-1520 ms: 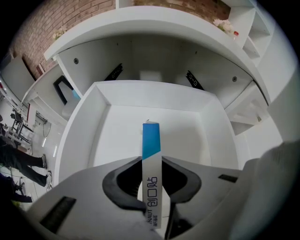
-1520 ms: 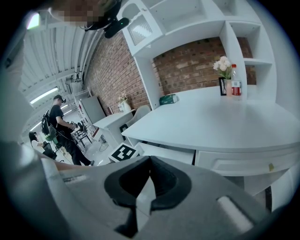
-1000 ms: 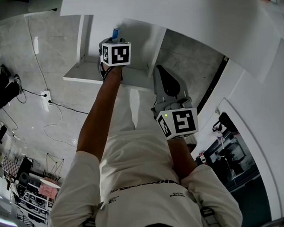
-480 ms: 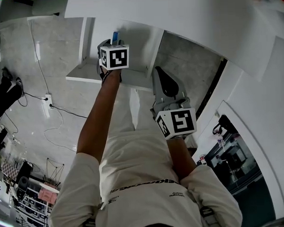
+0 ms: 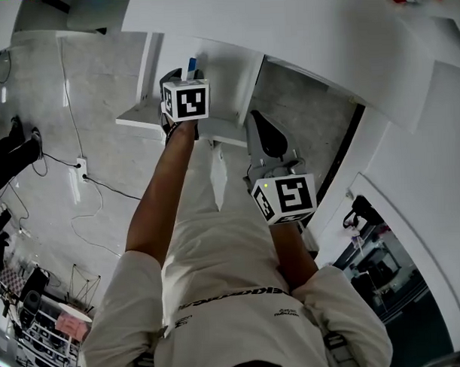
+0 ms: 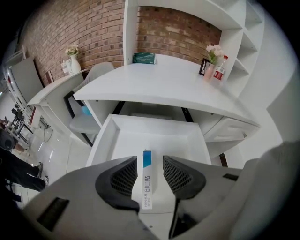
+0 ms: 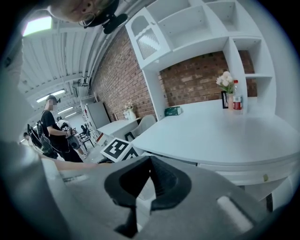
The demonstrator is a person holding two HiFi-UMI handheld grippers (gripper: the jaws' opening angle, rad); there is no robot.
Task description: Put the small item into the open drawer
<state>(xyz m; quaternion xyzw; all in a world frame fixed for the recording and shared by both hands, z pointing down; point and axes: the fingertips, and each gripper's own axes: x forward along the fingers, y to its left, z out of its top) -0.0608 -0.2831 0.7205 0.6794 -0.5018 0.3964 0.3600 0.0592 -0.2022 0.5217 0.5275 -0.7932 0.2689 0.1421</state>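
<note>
In the lower centre of the left gripper view, the left gripper [image 6: 150,161] gripped the small item [image 6: 146,183], a slim white pack with a blue end, directly above the open drawer [image 6: 106,137] under the white desk [image 6: 178,84]. The right gripper [image 7: 149,164] hung empty at the lower centre of its own view, jaws pressed together.
</note>
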